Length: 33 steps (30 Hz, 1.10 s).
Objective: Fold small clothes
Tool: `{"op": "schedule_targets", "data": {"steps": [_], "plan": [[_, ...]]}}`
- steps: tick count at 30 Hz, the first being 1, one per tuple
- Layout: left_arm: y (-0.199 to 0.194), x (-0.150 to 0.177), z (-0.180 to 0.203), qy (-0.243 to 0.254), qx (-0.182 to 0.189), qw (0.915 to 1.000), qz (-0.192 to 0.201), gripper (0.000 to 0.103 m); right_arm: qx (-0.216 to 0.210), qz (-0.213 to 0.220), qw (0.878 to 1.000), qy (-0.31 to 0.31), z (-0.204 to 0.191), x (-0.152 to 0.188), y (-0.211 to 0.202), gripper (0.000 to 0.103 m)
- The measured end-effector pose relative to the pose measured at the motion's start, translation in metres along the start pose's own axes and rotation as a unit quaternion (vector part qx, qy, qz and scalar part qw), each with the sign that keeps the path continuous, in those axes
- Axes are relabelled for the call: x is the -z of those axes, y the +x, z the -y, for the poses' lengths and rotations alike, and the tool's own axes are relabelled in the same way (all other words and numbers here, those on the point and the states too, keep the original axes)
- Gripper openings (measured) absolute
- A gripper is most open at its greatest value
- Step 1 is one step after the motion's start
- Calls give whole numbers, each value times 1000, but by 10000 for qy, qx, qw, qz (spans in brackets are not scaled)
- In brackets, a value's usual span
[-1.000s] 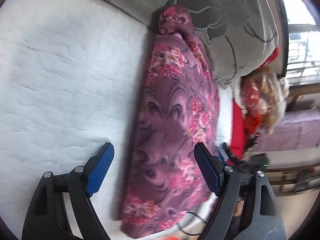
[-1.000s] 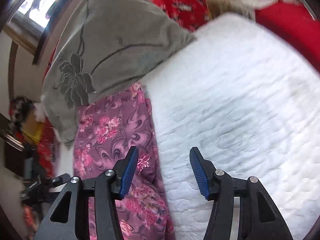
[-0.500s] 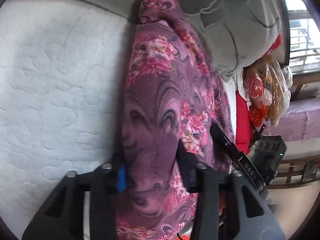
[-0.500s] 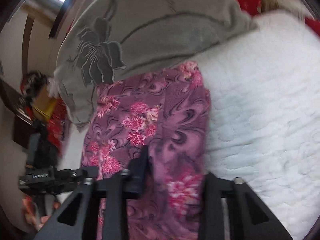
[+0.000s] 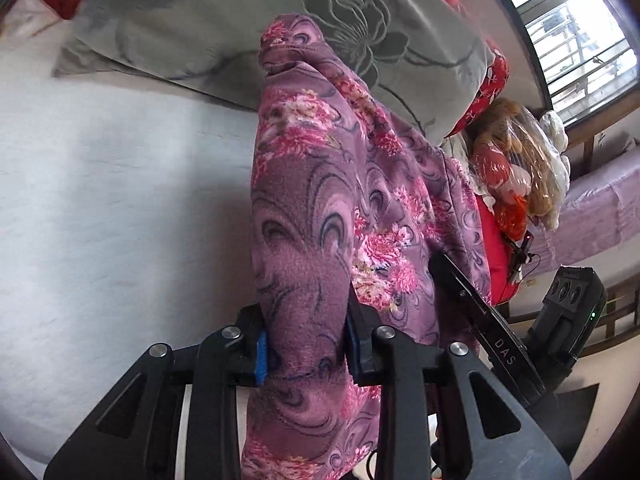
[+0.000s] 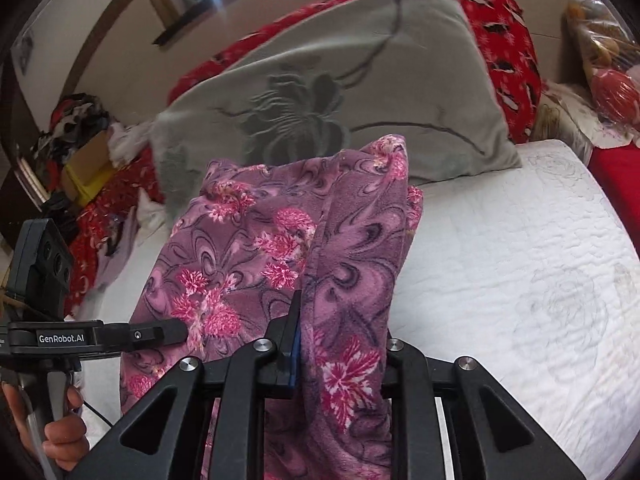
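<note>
Both tools, L (image 5: 306,344) & R (image 6: 340,354), clenched on purple garment (image 5: 320,216), grey pillow (image 6: 320,92) just behind.

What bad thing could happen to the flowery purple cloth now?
Both the left gripper and right gripper pinch thick bunches of the purple garment, so a layer might slip out. Its far end touches the grey pillow and could drag it, spoiling a neat fold.
</note>
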<state>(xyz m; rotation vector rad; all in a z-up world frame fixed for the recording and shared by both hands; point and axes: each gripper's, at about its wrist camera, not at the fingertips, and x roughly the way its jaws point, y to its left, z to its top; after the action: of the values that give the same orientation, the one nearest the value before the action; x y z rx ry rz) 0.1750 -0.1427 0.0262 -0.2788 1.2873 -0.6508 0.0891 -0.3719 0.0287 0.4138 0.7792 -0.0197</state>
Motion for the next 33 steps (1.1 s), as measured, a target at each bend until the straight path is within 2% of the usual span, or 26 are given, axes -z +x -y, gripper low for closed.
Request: {"op": "schedule_targets", "data": {"steps": [3,11,17,18,20,22,25,26,28,30,33], "plan": [[-11,10,-15,-86,-118,9999,74,26,-87,-105,9999,-28,-14,17,-8,20],[-31,30,-75,-570,-290,9979,125,26,-360,-558,9974,-266,-71,43,24,20],[-12,34,-110,-808,-410,9959,-39,28,-430,-897,9945,-321,-85,57,55,20],[-4,35,-116,-845,-450,9954,-94,29,-429,-976,9938,-305,-84,60,61,20],[4,38,-128,-994,-399,9941,-156,41,-404,-1151,9922,-247,-78,67,74,22],[3,41,-137,-1053,-246,9941,-127,46,-462,-1267,9908,-72,-66,71,81,33],[-14,44,-146,-953,-171,9953,-78,48,-561,-1311,9891,369,-39,68,75,36],[-23,43,-146,-894,-177,9958,10,47,-479,-1298,9892,481,-27,65,69,36],[-36,34,-133,-538,-449,9972,268,45,-88,-1104,9910,748,-5,55,54,37],[-39,19,-111,-154,-622,9969,456,45,-59,-812,9947,622,-5,41,44,36],[-25,-12,-76,336,-819,9943,599,46,-192,-532,9984,-24,-33,25,42,33]]}}
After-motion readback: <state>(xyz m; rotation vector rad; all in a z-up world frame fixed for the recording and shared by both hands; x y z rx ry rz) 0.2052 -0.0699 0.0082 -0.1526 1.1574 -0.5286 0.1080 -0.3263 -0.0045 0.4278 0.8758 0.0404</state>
